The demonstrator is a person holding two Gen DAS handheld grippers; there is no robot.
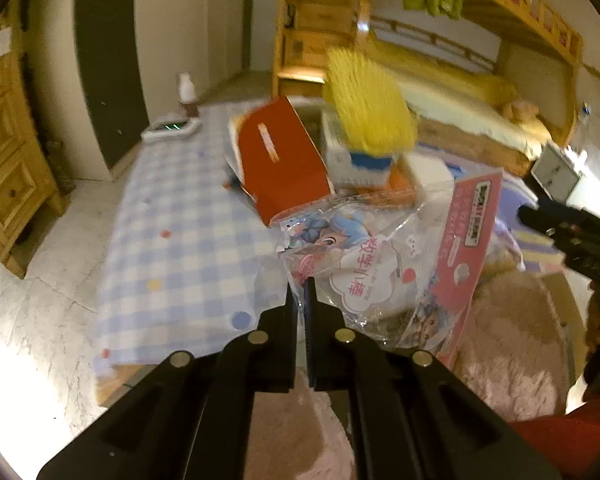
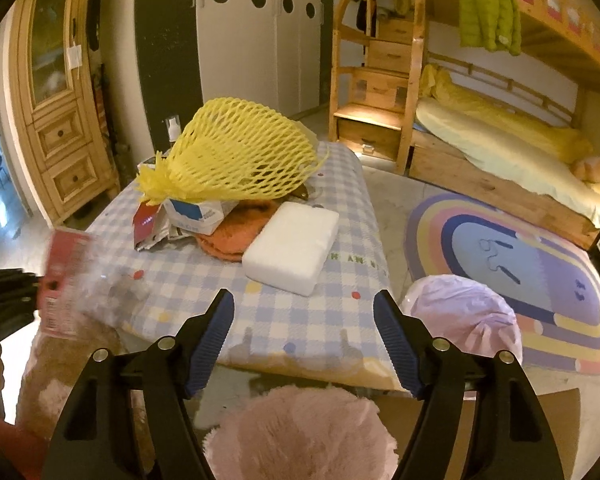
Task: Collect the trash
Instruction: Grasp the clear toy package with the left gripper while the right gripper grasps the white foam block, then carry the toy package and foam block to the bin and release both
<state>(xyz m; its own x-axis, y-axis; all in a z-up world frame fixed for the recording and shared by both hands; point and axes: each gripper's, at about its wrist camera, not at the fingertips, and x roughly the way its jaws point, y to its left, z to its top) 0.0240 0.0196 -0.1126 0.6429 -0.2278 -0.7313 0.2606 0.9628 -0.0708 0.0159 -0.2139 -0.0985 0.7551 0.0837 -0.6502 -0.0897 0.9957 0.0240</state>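
Observation:
My left gripper (image 1: 302, 284) is shut on a clear plastic snack bag (image 1: 384, 264) with a cartoon girl and a pink card header, held above the table's near edge. The bag also shows blurred at the left of the right wrist view (image 2: 66, 280). My right gripper (image 2: 304, 300) is open and empty over the near edge of the blue checked table (image 2: 204, 280). On the table lie a yellow foam net (image 2: 240, 156), a red carton (image 1: 282, 160), a blue-and-white box (image 2: 196, 212), an orange fuzzy pad (image 2: 236, 236) and a white foam block (image 2: 292, 246).
A bin lined with a pink bag (image 2: 464, 312) stands on the floor right of the table. A pink fluffy cushion (image 2: 300, 432) is just below my grippers. A rainbow rug (image 2: 520, 264), a bunk bed (image 2: 500, 148) and a wooden cabinet (image 2: 56, 112) surround the table.

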